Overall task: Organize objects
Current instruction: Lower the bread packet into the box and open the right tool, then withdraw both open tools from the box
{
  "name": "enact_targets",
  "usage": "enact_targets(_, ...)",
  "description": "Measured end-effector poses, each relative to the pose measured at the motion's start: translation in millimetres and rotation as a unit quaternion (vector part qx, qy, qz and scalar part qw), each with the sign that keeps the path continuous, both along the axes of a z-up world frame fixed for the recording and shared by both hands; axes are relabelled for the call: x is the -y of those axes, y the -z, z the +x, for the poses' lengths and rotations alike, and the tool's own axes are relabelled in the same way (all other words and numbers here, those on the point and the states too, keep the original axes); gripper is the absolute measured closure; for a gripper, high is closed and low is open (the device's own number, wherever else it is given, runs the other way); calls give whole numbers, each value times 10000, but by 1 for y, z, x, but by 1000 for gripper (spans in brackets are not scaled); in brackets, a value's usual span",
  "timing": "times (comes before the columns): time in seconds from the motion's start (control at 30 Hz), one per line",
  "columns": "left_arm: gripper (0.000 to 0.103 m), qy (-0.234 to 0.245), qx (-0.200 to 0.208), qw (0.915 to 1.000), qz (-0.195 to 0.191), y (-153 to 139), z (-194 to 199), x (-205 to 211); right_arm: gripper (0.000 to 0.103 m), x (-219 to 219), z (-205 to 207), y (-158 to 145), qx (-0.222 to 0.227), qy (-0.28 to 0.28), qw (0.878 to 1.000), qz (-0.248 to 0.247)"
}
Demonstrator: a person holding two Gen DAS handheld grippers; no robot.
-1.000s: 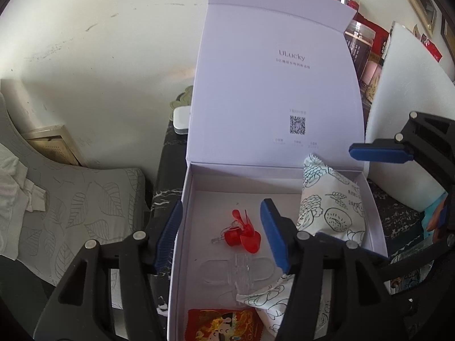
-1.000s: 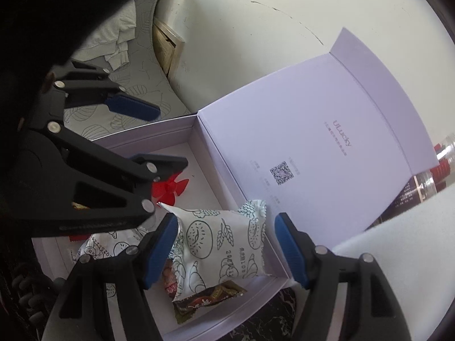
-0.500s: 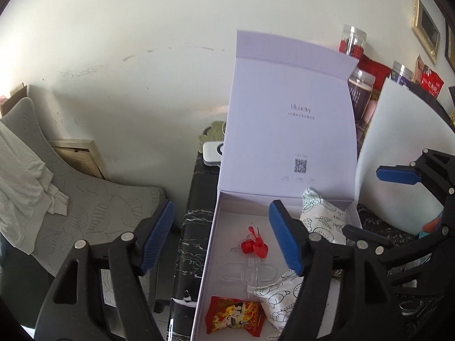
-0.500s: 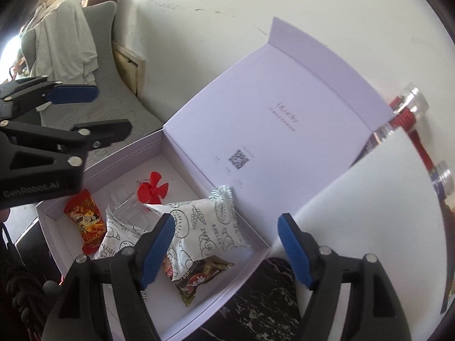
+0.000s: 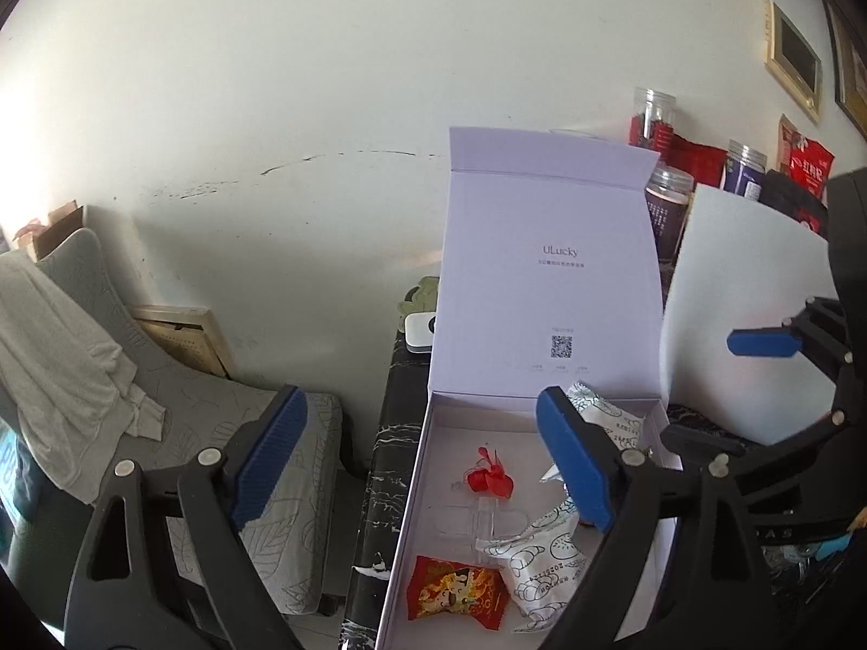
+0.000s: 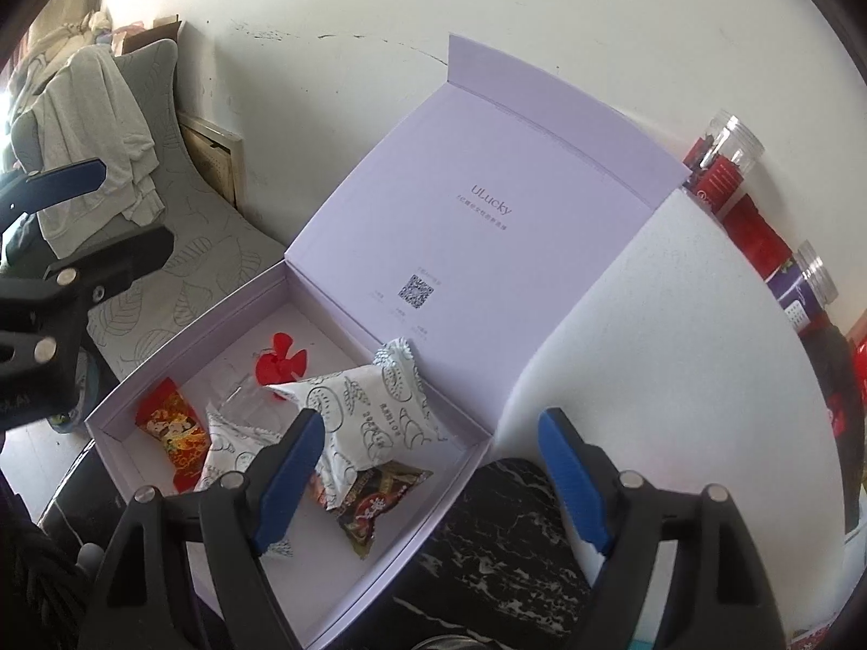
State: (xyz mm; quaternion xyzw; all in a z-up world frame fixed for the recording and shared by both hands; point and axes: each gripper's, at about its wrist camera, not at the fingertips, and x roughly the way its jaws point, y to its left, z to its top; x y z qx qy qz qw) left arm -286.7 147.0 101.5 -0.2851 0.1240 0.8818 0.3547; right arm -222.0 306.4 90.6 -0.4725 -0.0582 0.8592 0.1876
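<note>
Right wrist view: my right gripper (image 6: pixel 428 479) is spread and empty, its jaws just having been opening, above the lilac cardboard box (image 6: pixel 433 531) holding white printed snack packets (image 6: pixel 374 417). My left gripper (image 5: pixel 420 457) likewise. Next, I'd close the upright lid (image 6: pixel 487 227) evenly.

surface (image 6: pixel 504 552): black, white-veined marble, lower centre of right wrist view | on it: open lilac box (image 6: pixel 412 531), white foam sheet (image 6: pixel 677 379) at right, small white device (image 5: pixel 418 330) behind box
</note>
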Motion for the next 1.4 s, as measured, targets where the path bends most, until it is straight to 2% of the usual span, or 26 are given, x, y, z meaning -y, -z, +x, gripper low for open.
enact_targets(0.17,16,18,166,9998,-54,2,5,6,21,11,11,-6,-93,28,9995,294)
enact_targets(0.43,16,-333,-96,9993,-126,-20,35,29,21,24,33,-16,-278,-48,9995,158)
enact_targets(0.93,16,-555,-134,9984,-10,-41,94,73,21,58,85,-38,-588,-286,9978,98)
enact_targets(1.4,16,-724,-67,9974,-26,-32,146,107,21,87,136,-32,-549,-400,9977,25)
